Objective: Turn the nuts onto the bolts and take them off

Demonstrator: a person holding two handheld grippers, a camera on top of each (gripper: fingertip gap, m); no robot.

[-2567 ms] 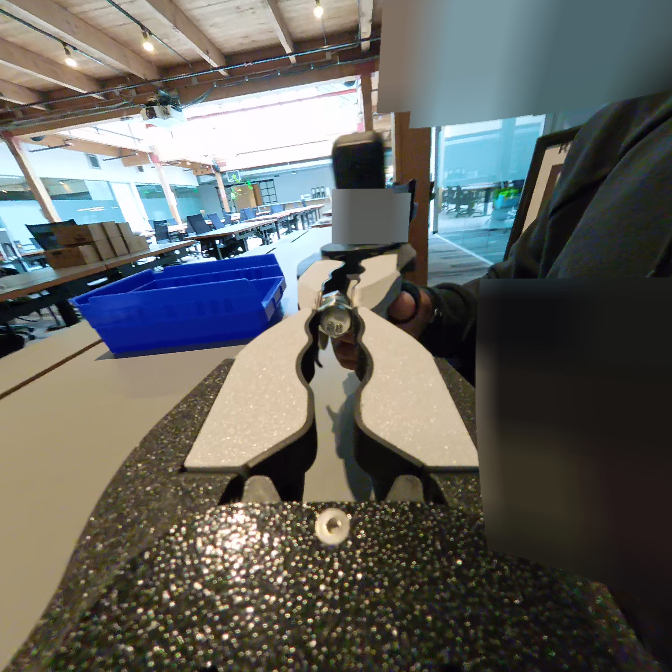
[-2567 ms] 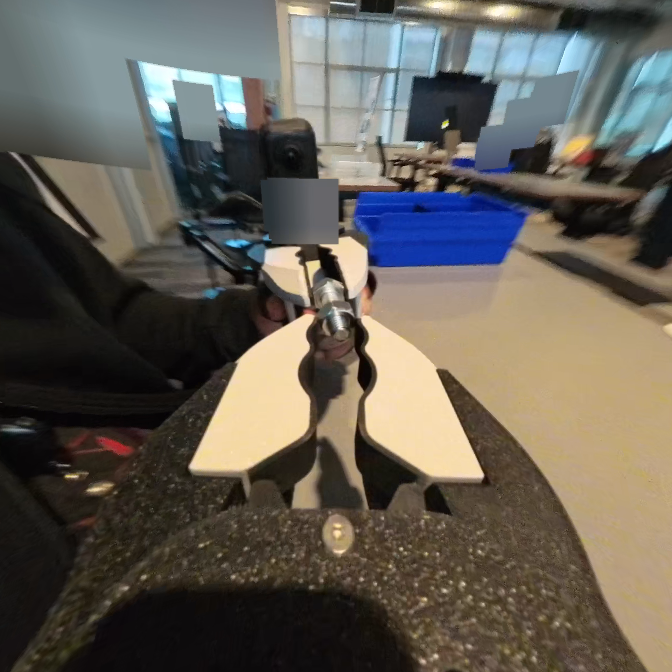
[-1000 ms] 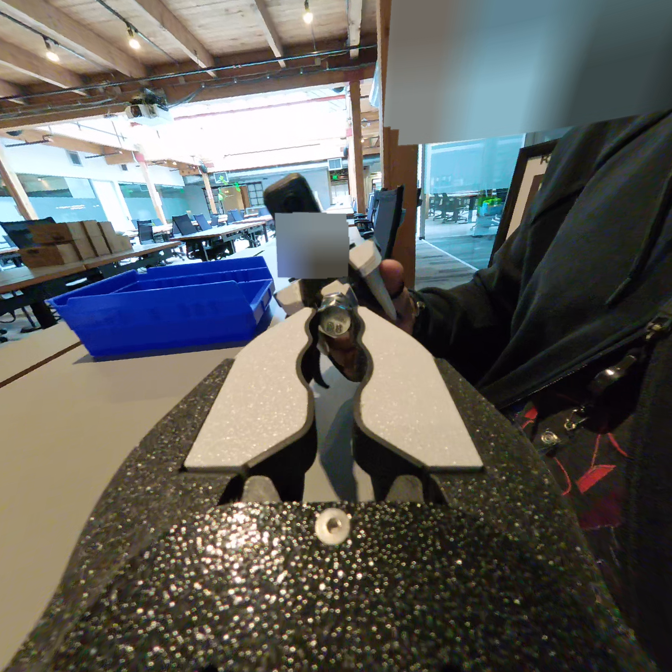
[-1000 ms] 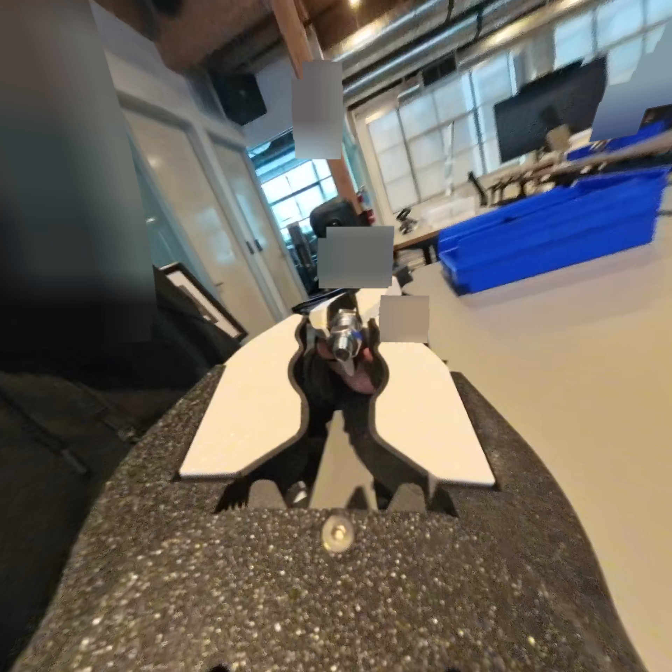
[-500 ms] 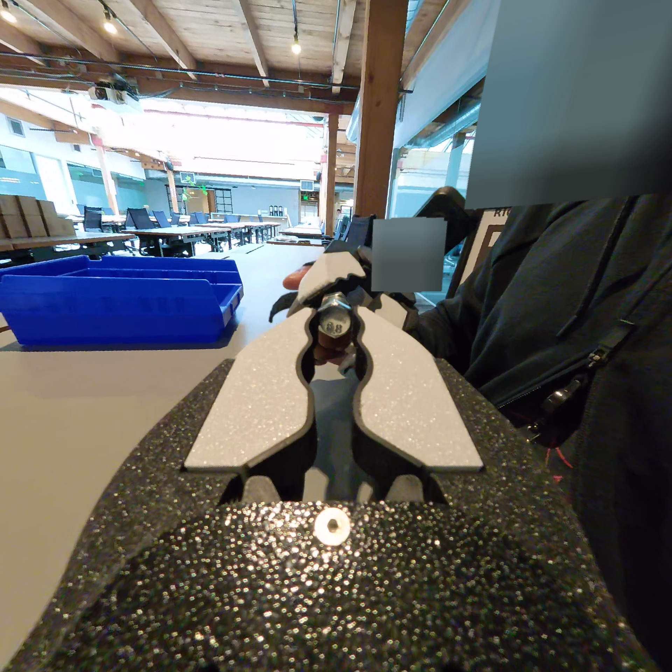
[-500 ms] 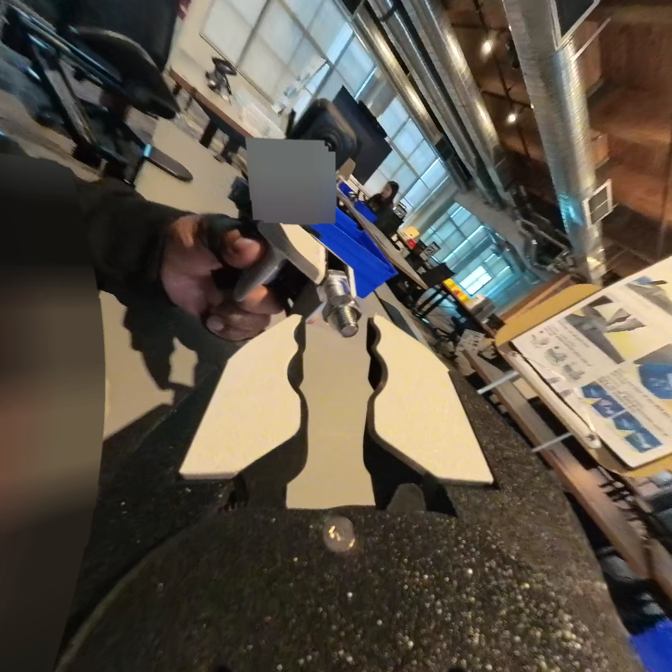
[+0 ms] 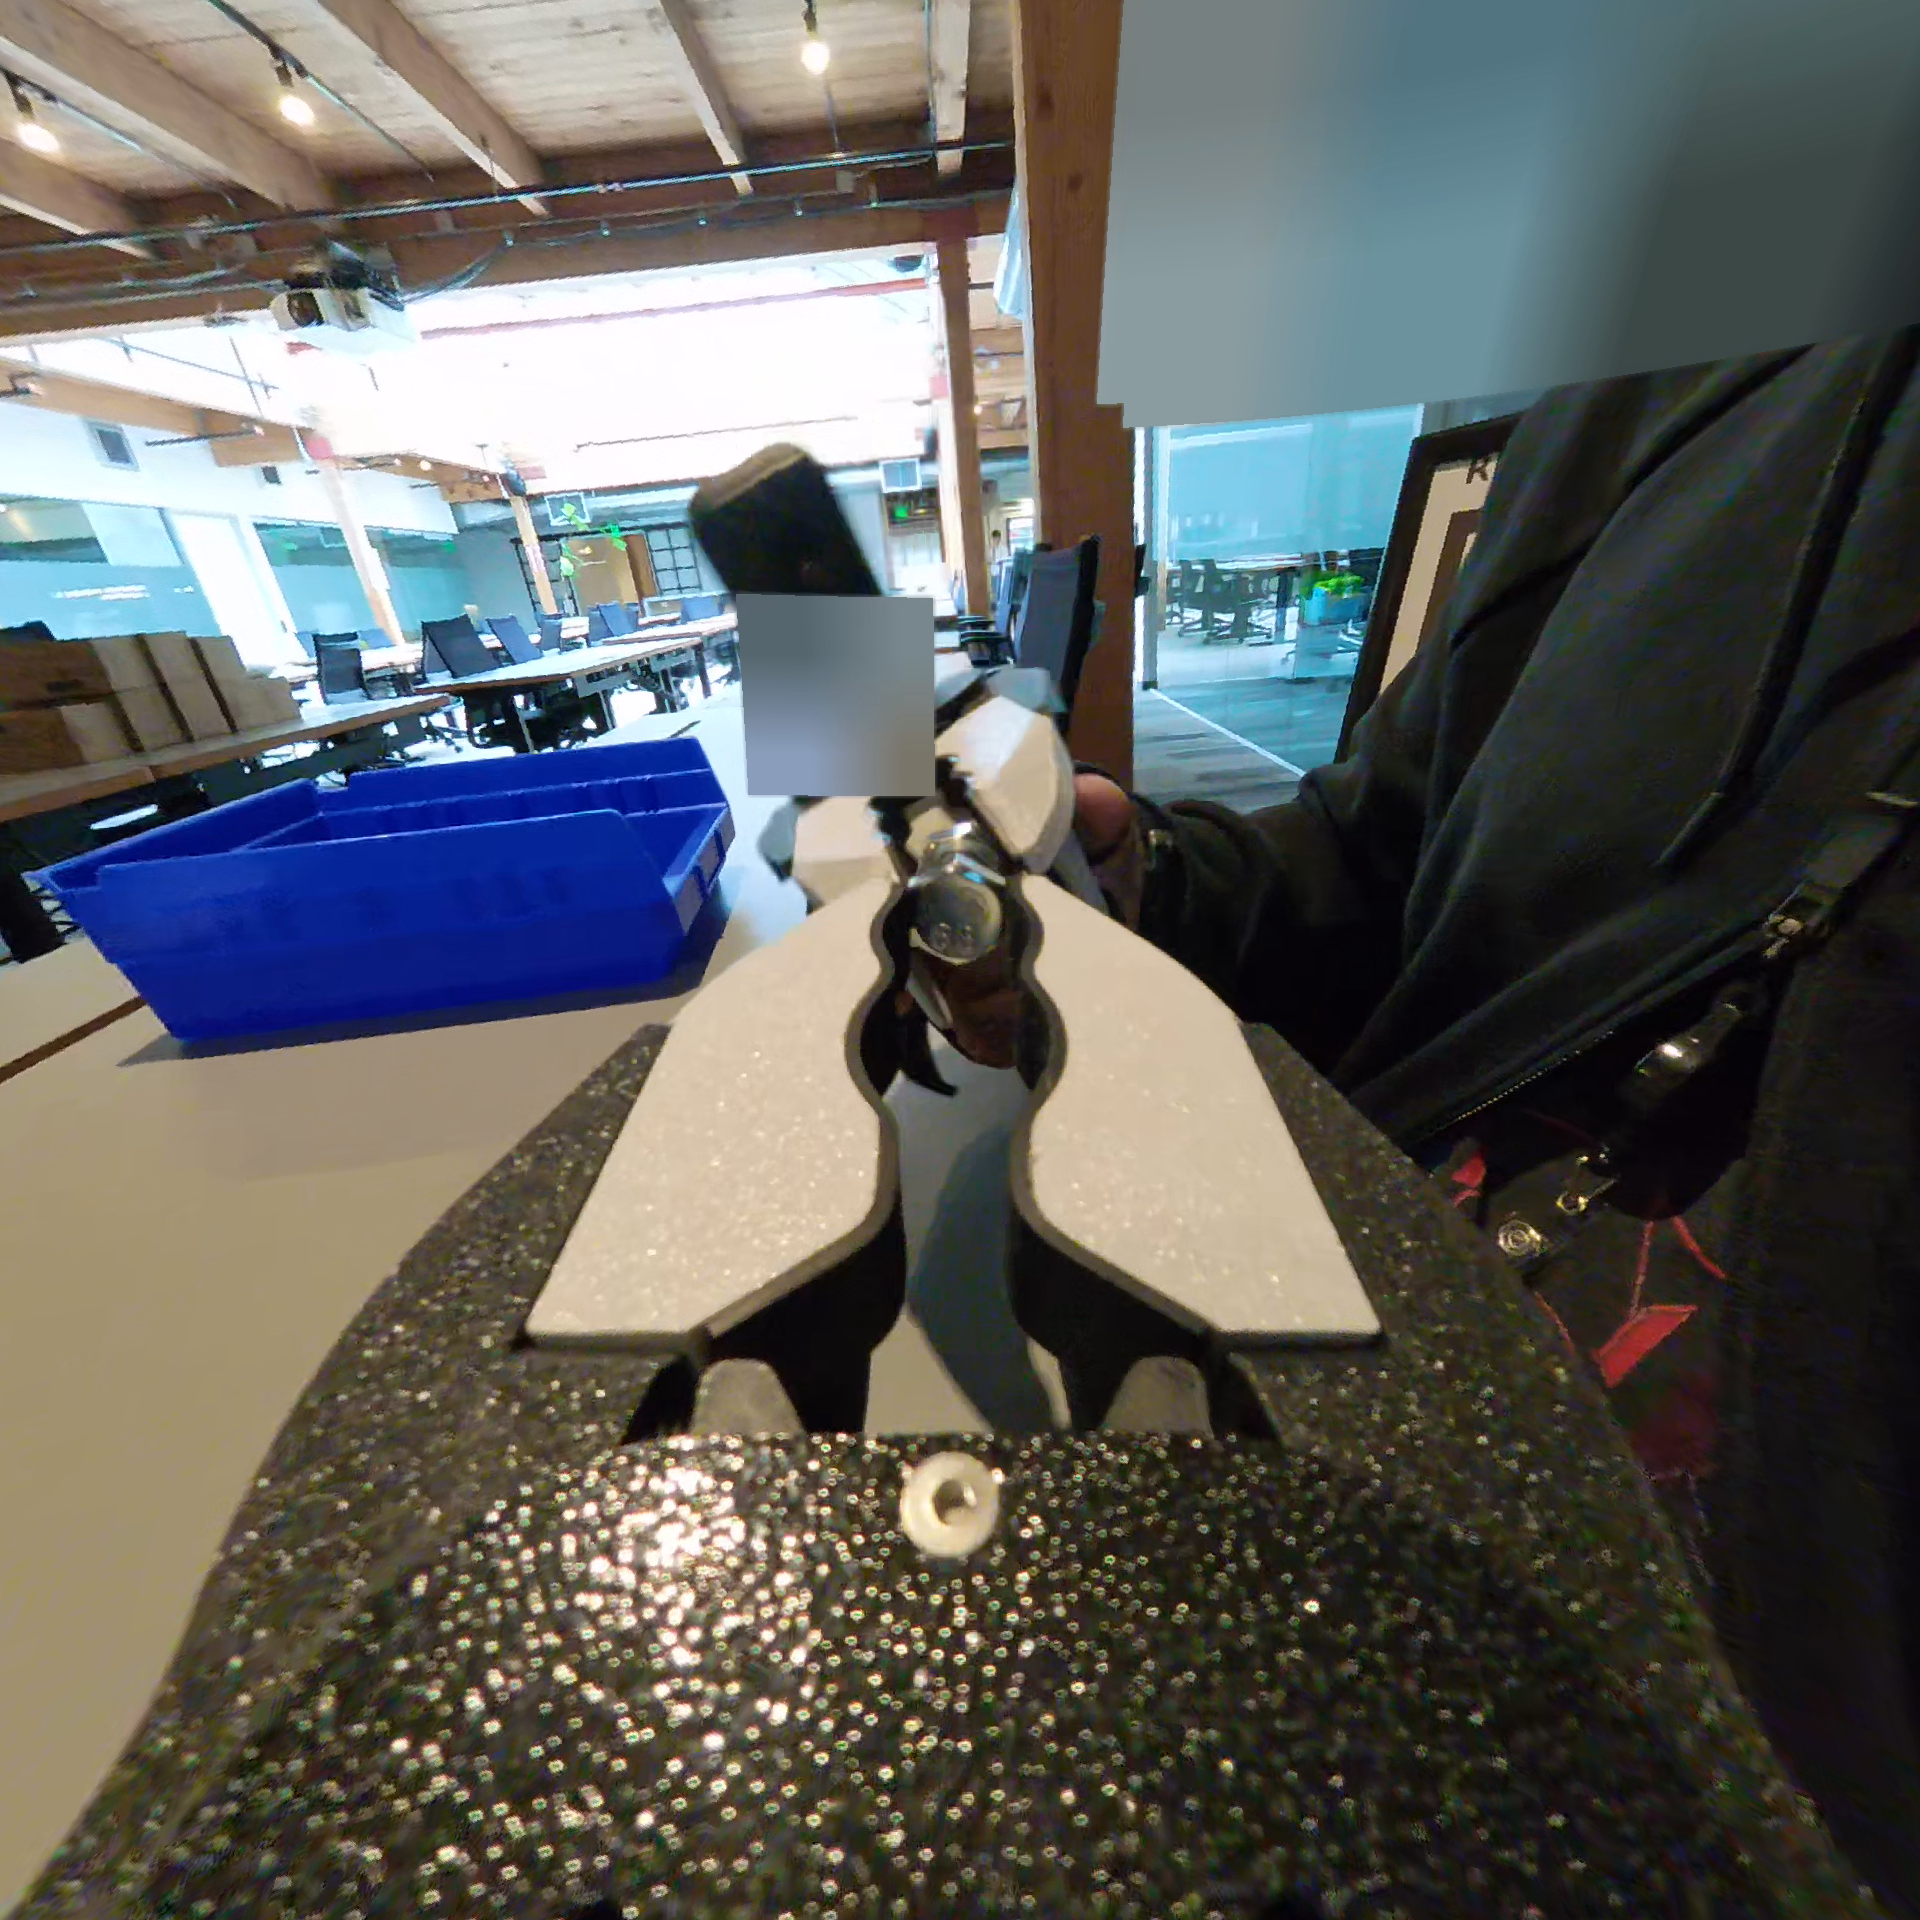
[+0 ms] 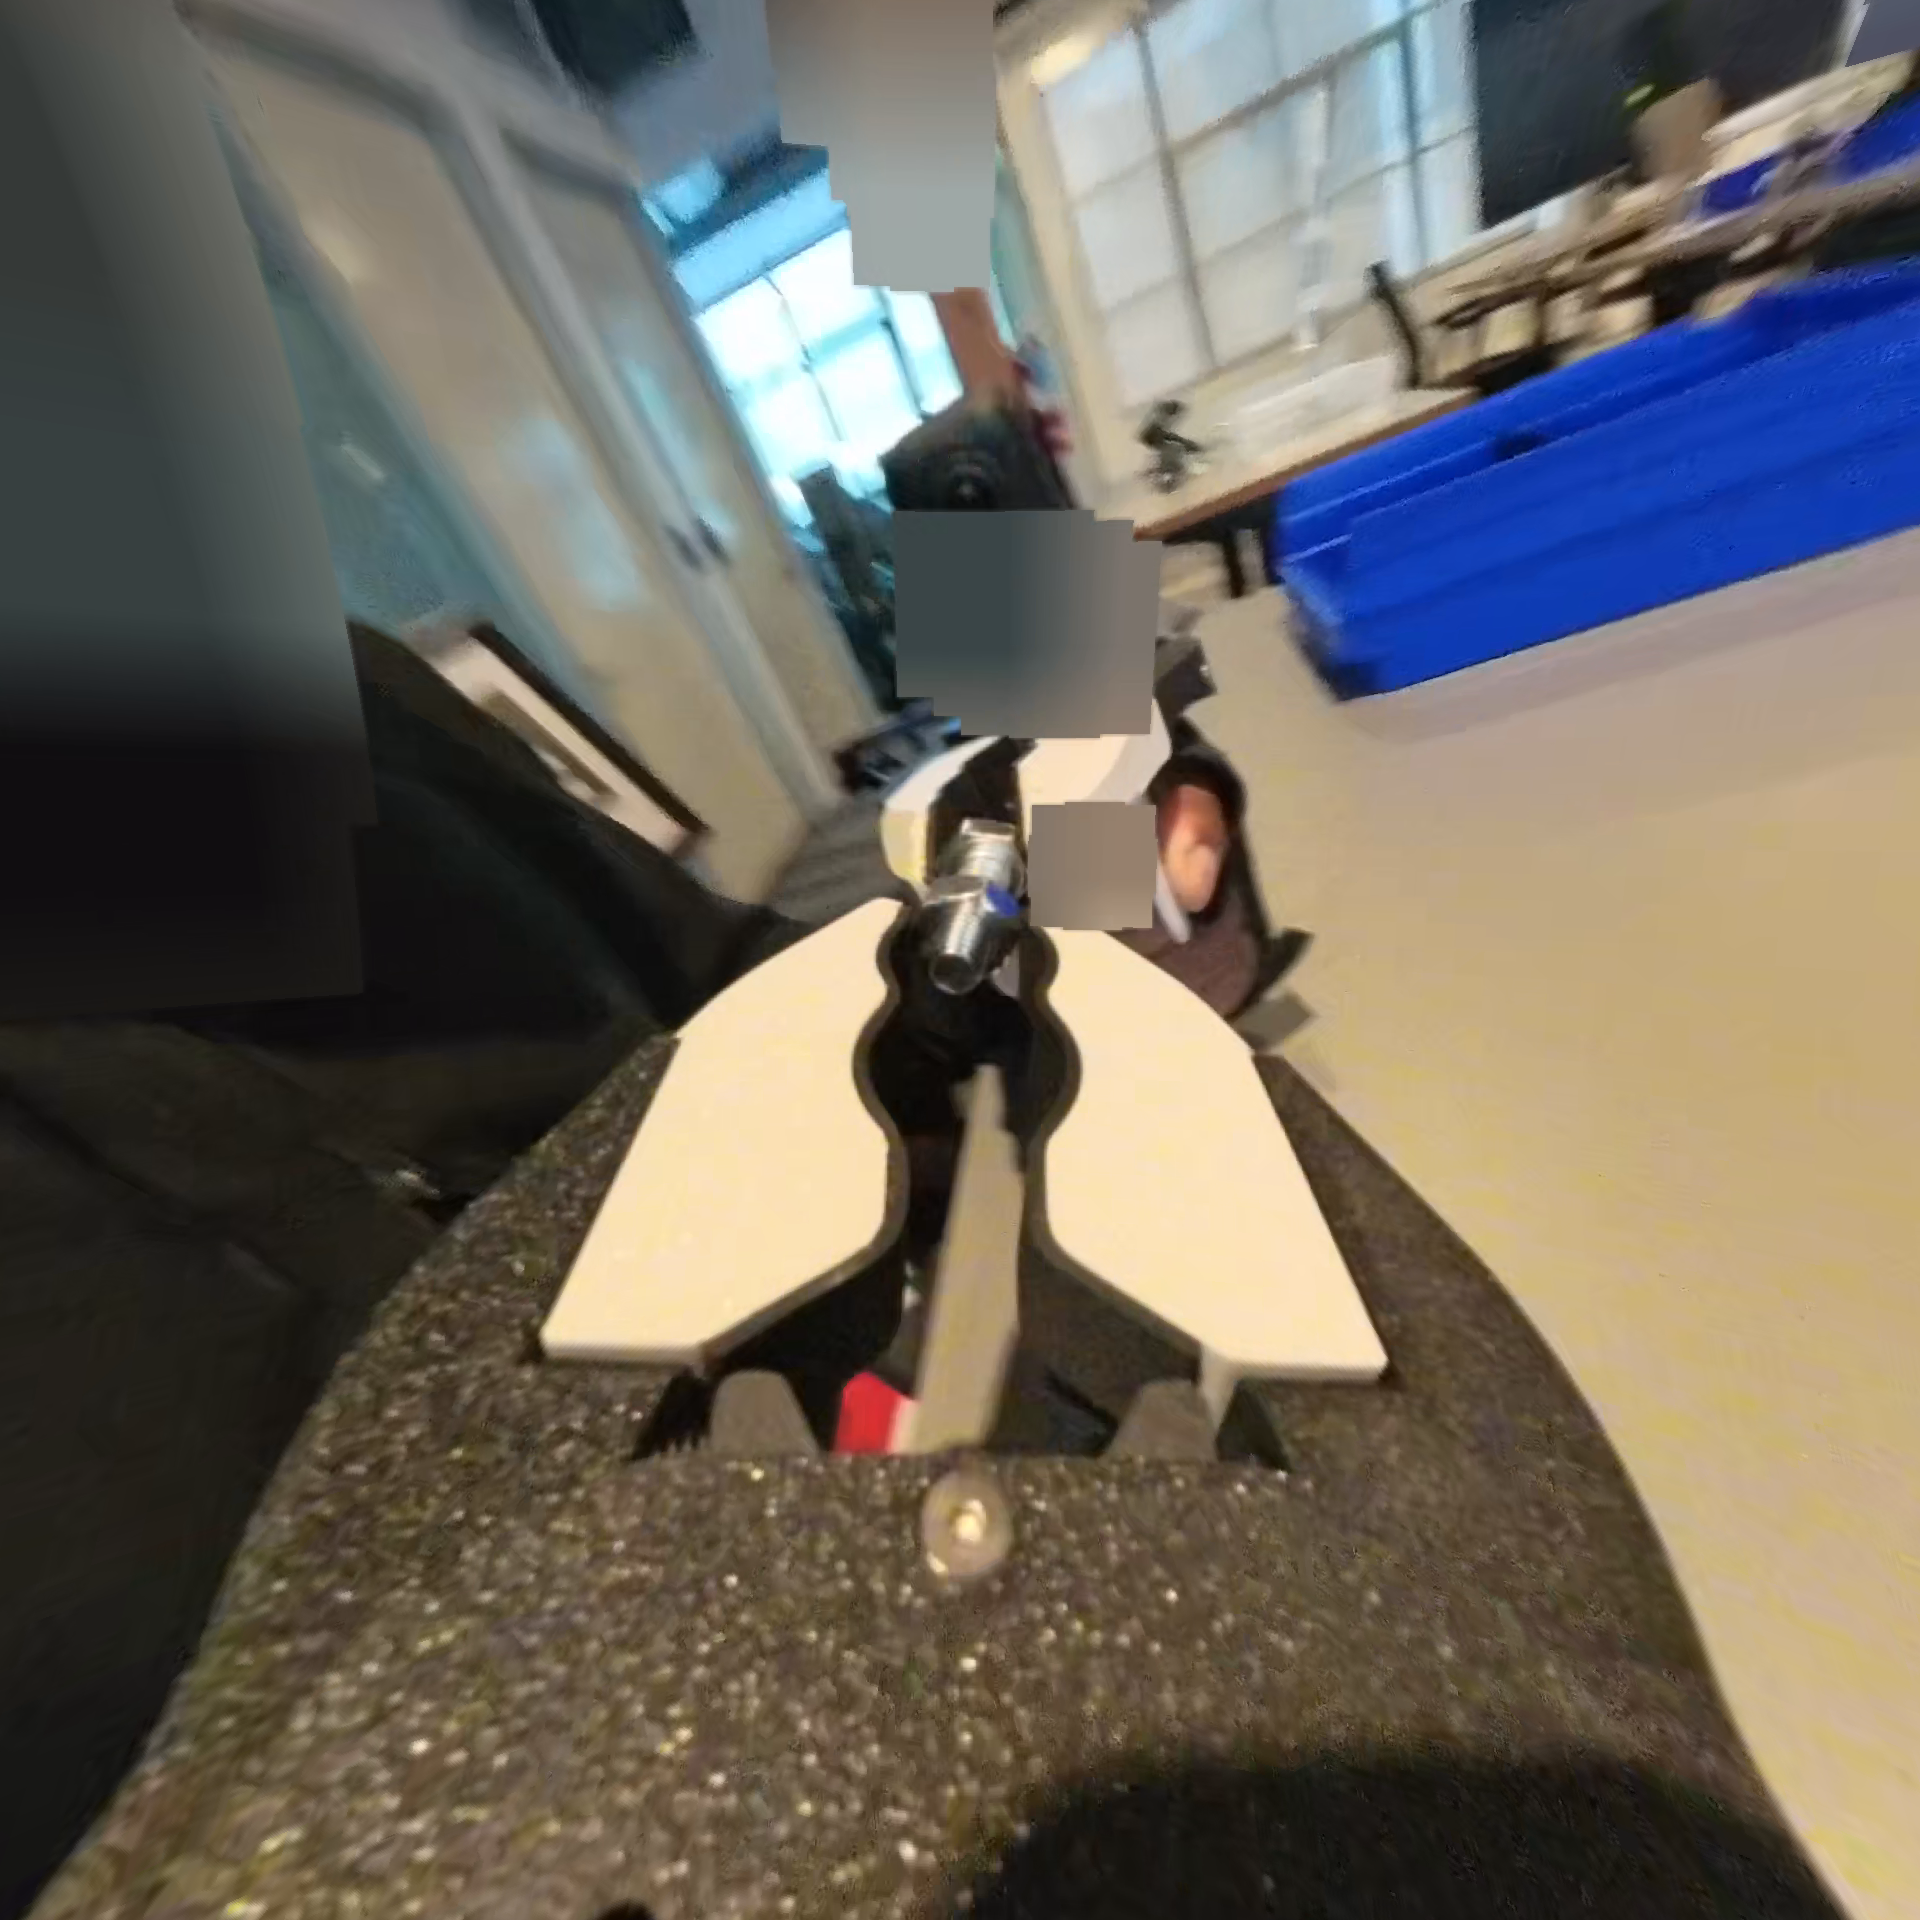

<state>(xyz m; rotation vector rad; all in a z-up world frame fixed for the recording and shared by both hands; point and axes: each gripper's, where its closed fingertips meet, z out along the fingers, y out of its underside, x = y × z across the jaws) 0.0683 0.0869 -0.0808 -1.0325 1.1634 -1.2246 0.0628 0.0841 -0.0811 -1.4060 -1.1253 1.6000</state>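
Open-plan office: rows of desks (image 7: 582, 675), chairs (image 7: 457, 649), timber ceiling beams (image 7: 644, 94).

Left wrist view: camera behind left gripper (image 7: 958, 920), looks forward along fingers, close on bolt (image 7: 958, 914); beyond it right gripper (image 7: 997, 769), blue bin (image 7: 416, 894) far left on table (image 7: 260, 1195). Right wrist view: camera behind right gripper (image 8: 961, 920), opposite facing, tilted, blurred. Shared: bolt (image 8: 966, 909), both grippers, blue bin (image 8: 1579, 520), table (image 8: 1558, 935).
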